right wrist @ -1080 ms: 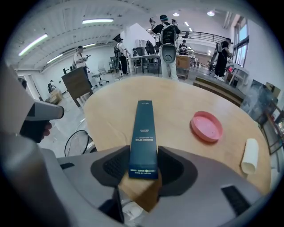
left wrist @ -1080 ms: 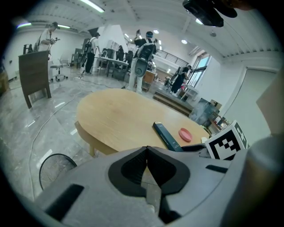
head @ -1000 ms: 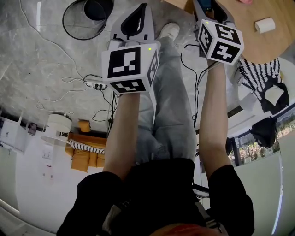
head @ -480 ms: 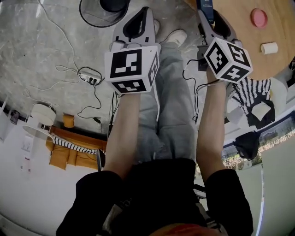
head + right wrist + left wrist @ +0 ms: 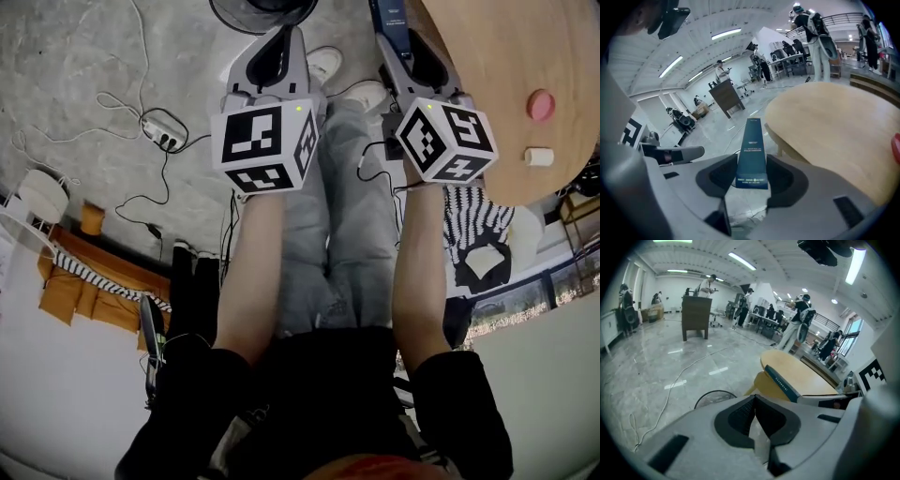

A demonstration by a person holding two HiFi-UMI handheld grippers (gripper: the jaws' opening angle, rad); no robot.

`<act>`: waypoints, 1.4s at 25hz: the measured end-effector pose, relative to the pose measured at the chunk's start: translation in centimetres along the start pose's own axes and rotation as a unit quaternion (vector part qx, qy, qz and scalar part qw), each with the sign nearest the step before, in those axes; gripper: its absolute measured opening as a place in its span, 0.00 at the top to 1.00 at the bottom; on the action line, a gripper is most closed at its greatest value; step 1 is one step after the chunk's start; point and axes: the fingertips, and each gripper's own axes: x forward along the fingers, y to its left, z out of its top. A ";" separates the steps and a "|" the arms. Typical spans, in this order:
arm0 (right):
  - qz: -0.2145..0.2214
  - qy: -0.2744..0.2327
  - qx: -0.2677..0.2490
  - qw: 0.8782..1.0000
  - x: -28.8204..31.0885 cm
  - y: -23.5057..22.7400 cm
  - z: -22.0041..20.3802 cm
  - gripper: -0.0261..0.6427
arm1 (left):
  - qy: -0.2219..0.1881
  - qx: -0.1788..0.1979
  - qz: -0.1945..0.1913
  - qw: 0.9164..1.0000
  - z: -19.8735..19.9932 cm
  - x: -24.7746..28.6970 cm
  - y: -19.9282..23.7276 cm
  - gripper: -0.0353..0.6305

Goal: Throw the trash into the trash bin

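My right gripper point(image 5: 401, 33) is shut on a long dark blue box point(image 5: 389, 19), which sticks out forward between its fingers point(image 5: 780, 176). The right gripper view shows the box point(image 5: 752, 150) clamped upright, with my right gripper point(image 5: 751, 163) beside a round wooden table point(image 5: 834, 126). My left gripper point(image 5: 278, 36) is shut, its tips touching and nothing held; in its own view my left gripper point(image 5: 754, 399) points over the floor. A black round bin point(image 5: 258, 7) sits on the floor just ahead, its rim point(image 5: 715, 397) showing past the left jaws. The blue box point(image 5: 783, 383) shows there too.
The round wooden table point(image 5: 497, 84) at the upper right carries a pink disc point(image 5: 541, 103) and a white roll point(image 5: 539, 157). A power strip point(image 5: 155, 131) with loose cables lies on the grey floor at the left. Several people and a dark cabinet point(image 5: 696, 317) stand far off.
The view has swung: the table fills more of the upper right and the bin has slid to the top edge. Both grippers stay shut, the right still on the blue box.
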 end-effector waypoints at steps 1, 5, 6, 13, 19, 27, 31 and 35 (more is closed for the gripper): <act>0.007 0.009 -0.009 1.000 0.9 0.8 -0.3 0.68 | -0.001 -0.008 0.008 1.000 -0.3 -0.2 1.1 0.94; 0.032 0.044 -0.038 0.998 4.8 3.0 -2.3 0.68 | -0.002 -0.037 0.039 0.999 -1.9 -0.6 5.3 0.94; 0.036 0.052 -0.045 0.997 5.9 3.4 -2.9 0.68 | -0.002 -0.044 0.045 0.998 -2.5 -0.6 6.3 0.94; 0.061 0.101 -0.083 0.990 13.1 5.1 -7.5 0.68 | 0.002 -0.084 0.087 0.993 -7.1 0.5 12.3 0.94; 0.085 0.127 -0.106 0.982 18.2 5.3 -11.5 0.68 | 0.011 -0.109 0.094 0.990 -11.0 2.6 14.3 0.94; 0.073 0.113 -0.113 0.984 21.0 5.0 -12.7 0.67 | 0.013 -0.108 0.099 0.989 -11.9 3.5 15.3 0.94; 0.077 0.110 -0.098 0.986 19.1 5.3 -12.1 0.67 | 0.018 -0.095 0.093 0.991 -10.7 2.9 14.3 0.94; 0.071 0.086 -0.076 0.991 15.7 4.6 -9.8 0.80 | 0.015 -0.071 0.073 0.995 -7.9 2.6 12.0 0.94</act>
